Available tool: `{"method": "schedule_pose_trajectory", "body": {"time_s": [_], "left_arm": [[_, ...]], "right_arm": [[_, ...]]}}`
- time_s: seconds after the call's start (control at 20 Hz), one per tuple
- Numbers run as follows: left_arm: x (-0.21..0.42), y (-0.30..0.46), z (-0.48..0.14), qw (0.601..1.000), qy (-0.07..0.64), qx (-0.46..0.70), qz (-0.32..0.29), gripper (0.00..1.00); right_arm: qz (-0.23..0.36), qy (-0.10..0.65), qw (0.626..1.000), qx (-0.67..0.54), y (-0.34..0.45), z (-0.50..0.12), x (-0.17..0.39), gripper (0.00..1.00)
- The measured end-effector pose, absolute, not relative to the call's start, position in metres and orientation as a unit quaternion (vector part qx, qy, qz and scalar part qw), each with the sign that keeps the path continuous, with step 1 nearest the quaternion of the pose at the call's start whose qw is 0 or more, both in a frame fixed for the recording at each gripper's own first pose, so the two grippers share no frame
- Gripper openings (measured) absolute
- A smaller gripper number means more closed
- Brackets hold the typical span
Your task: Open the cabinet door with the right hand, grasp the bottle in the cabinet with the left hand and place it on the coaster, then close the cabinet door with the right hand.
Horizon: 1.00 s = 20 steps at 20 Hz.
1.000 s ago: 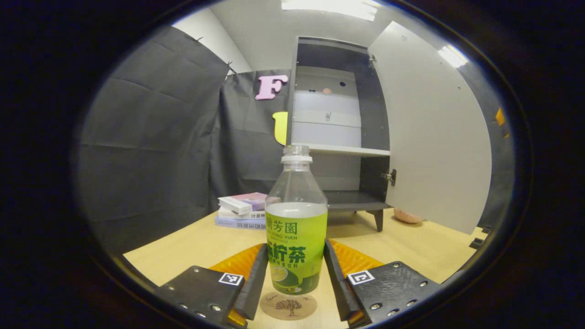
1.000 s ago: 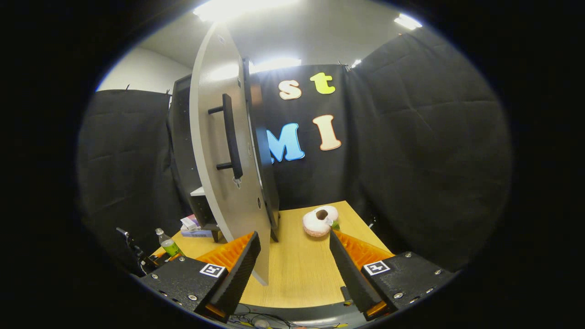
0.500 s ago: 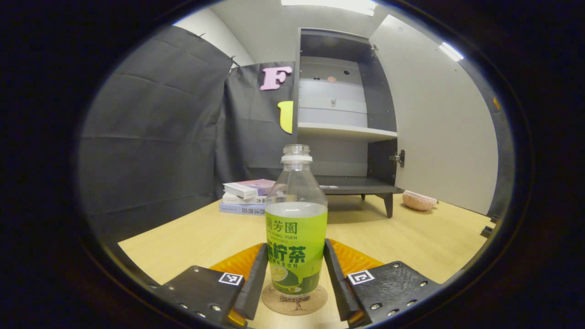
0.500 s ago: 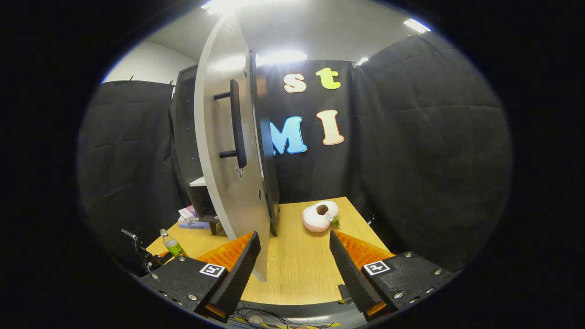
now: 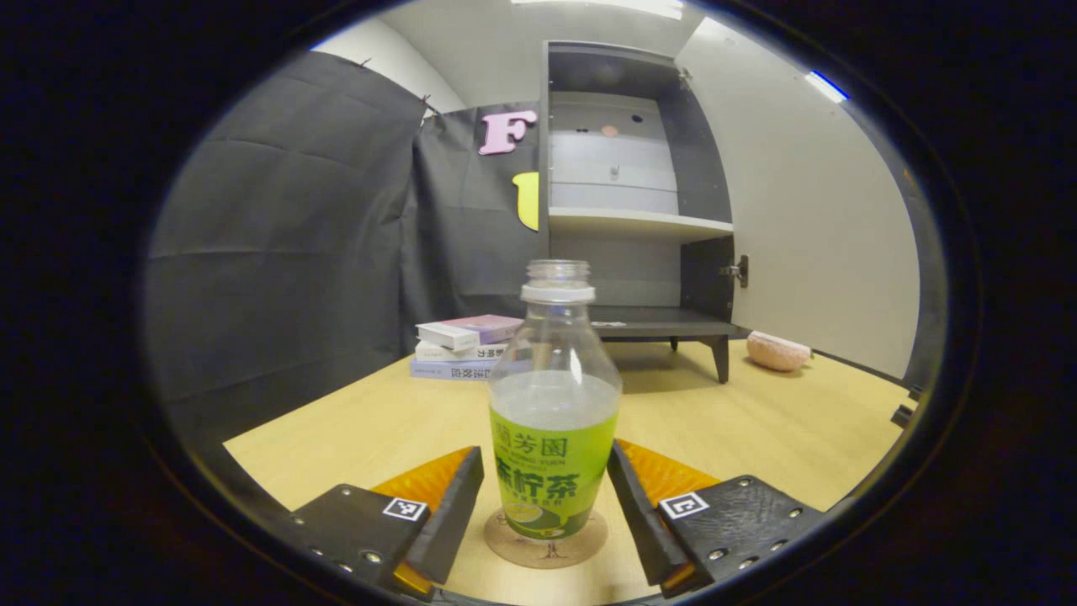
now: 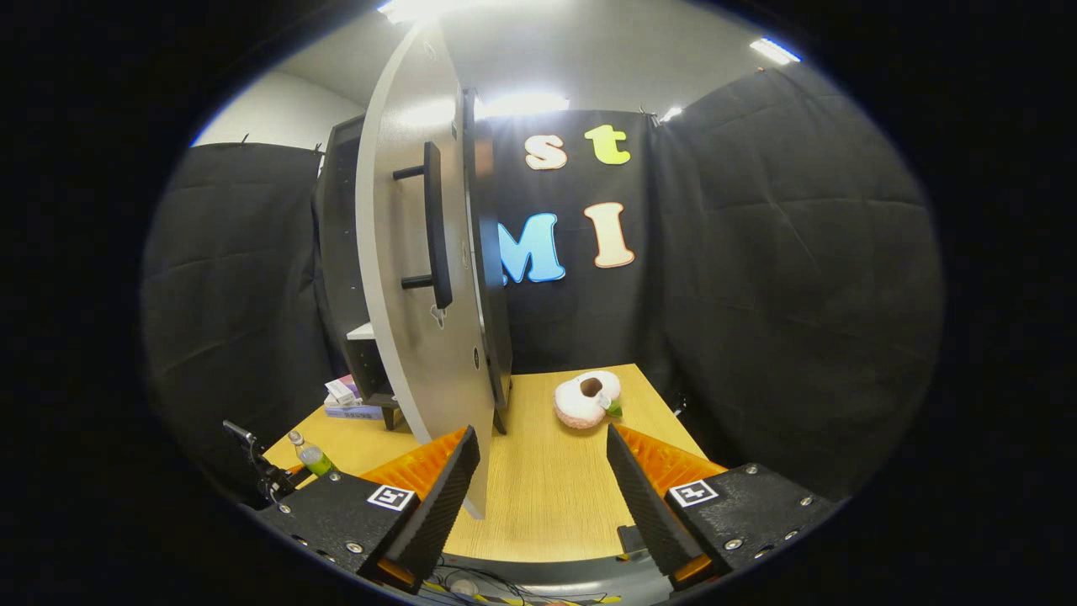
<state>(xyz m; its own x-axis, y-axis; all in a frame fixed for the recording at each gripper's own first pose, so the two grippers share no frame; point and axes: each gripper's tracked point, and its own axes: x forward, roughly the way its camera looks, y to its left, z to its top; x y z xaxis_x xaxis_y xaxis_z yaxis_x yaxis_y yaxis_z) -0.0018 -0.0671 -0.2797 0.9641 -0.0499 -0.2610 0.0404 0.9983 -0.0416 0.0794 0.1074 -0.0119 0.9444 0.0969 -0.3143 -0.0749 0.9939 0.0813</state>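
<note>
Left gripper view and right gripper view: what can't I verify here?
- Coaster in left gripper view: the bottle hides its middle, so centring is unclear.
- Left tongs: the gap to the bottle looks slight; contact uncertain.
- Bottle in right gripper view: too small to judge.
- Cabinet interior there: door blocks it.

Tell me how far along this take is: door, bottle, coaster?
Done: the cabinet door stands wide open, and the green tea bottle sits on the cork coaster. In hand: the left gripper has its fingers parted beside the bottle, with gaps on both sides. Left: the open right gripper sits near the door's edge, which is not yet closed.
</note>
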Motion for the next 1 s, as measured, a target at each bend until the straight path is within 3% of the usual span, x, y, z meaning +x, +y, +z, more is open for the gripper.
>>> {"method": "schedule_pose_trajectory", "body": {"time_s": [0.2,0.3,0.35,0.4,0.5,0.6,0.65,0.75,0.85,1.0], "left_arm": [[0.0,-0.062,-0.251,0.991,0.133,-0.002,-0.01,0.89],[0.0,-0.064,-0.226,0.993,0.117,0.003,-0.015,0.8],[-0.001,-0.066,-0.213,0.994,0.11,0.006,-0.017,0.89],[-0.002,-0.067,-0.202,0.994,0.106,0.008,-0.019,0.84],[-0.006,-0.07,-0.178,0.995,0.096,0.008,-0.02,0.89],[-0.014,-0.069,-0.152,0.996,0.085,0.006,-0.016,0.84],[-0.017,-0.069,-0.138,0.997,0.076,0.003,-0.014,0.89],[-0.023,-0.069,-0.113,0.998,0.063,0.003,-0.014,0.8],[-0.029,-0.066,-0.094,0.998,0.062,0.003,-0.015,0.89],[-0.033,-0.059,-0.071,0.998,0.064,-0.012,-0.022,0.84]], "right_arm": [[0.042,0.147,0.988,0.03,0.102,0.0,0.081,0.94],[0.042,0.131,0.99,0.029,0.099,0.012,0.084,0.94],[0.043,0.123,0.991,0.03,0.098,0.018,0.087,0.94],[0.044,0.115,0.992,0.031,0.097,0.023,0.089,0.94],[0.046,0.105,0.993,0.038,0.096,0.033,0.096,0.94],[0.049,0.094,0.993,0.045,0.098,0.044,0.105,0.94],[0.048,0.087,0.994,0.047,0.098,0.052,0.109,0.94],[0.041,0.071,0.996,0.042,0.098,0.065,0.118,0.94],[0.027,0.059,0.997,0.032,0.098,0.077,0.124,0.94],[-0.006,0.048,0.999,0.019,0.099,0.089,0.133,0.94]]}}
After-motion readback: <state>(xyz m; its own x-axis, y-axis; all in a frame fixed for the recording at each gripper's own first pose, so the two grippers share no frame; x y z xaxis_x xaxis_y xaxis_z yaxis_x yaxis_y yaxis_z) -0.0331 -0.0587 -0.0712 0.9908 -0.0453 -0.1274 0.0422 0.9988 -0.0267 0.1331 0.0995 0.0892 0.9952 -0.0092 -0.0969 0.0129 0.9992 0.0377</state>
